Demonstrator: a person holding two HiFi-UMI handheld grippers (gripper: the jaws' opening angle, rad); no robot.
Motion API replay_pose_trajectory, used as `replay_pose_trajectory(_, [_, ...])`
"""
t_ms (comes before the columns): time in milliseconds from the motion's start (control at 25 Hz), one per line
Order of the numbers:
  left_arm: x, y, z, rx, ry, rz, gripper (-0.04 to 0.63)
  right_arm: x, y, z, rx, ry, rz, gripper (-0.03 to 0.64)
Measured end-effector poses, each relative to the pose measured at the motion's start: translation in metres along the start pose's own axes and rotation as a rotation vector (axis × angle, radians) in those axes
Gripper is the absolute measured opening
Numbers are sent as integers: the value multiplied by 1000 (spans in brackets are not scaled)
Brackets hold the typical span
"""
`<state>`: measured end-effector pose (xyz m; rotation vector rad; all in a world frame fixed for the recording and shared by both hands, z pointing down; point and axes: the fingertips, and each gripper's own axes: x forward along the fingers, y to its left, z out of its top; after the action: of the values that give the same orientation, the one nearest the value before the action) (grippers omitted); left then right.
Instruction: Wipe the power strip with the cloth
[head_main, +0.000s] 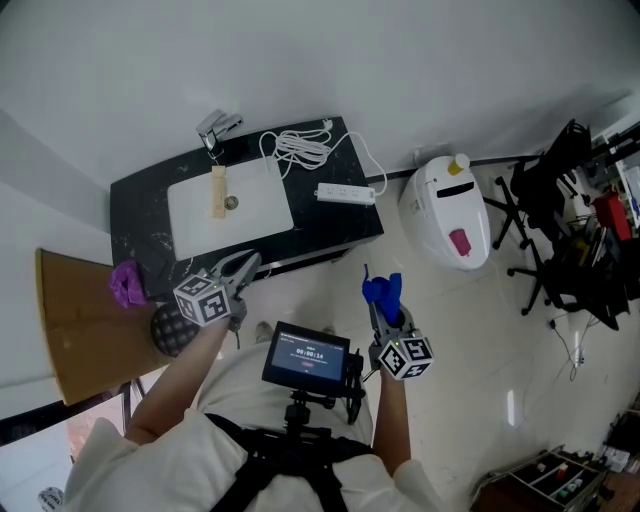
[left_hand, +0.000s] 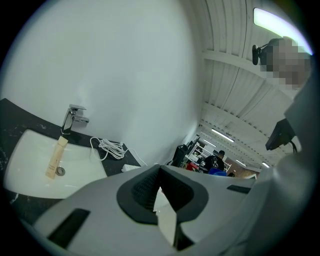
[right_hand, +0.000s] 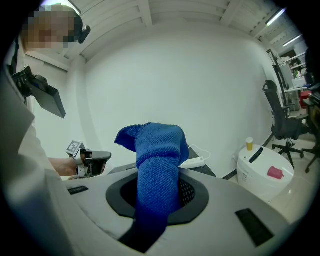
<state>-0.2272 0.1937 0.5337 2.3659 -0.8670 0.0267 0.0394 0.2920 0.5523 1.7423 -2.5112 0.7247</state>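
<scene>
The white power strip (head_main: 346, 194) lies on the right part of a black counter (head_main: 140, 195), and its white cord (head_main: 300, 148) is coiled behind it. It also shows small in the left gripper view as the power strip (left_hand: 131, 168) and past the cloth as the power strip (right_hand: 193, 162). My right gripper (head_main: 383, 303) is held over the floor short of the counter. It is shut on a blue cloth (head_main: 382, 289) that stands up out of the jaws. In its own view the right gripper (right_hand: 160, 176) is mostly covered by the cloth (right_hand: 157, 160). My left gripper (head_main: 246, 266) hovers near the counter's front edge, shut and empty; its own view shows the left gripper (left_hand: 159, 172).
A white sink (head_main: 195, 218) with a faucet (head_main: 216, 128) and a beige tube (head_main: 218, 190) fills the counter's left half. A white appliance (head_main: 450, 212) stands on the floor to the right, with an office chair (head_main: 545, 190) beyond. A purple object (head_main: 127, 285) and a brown board (head_main: 75, 320) lie at left.
</scene>
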Motion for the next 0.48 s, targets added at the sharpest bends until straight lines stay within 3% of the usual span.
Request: replay_pose_trajectory(480, [6, -9, -6, -10, 4, -2, 3, -21, -9, -3, -95, -20, -38, 83])
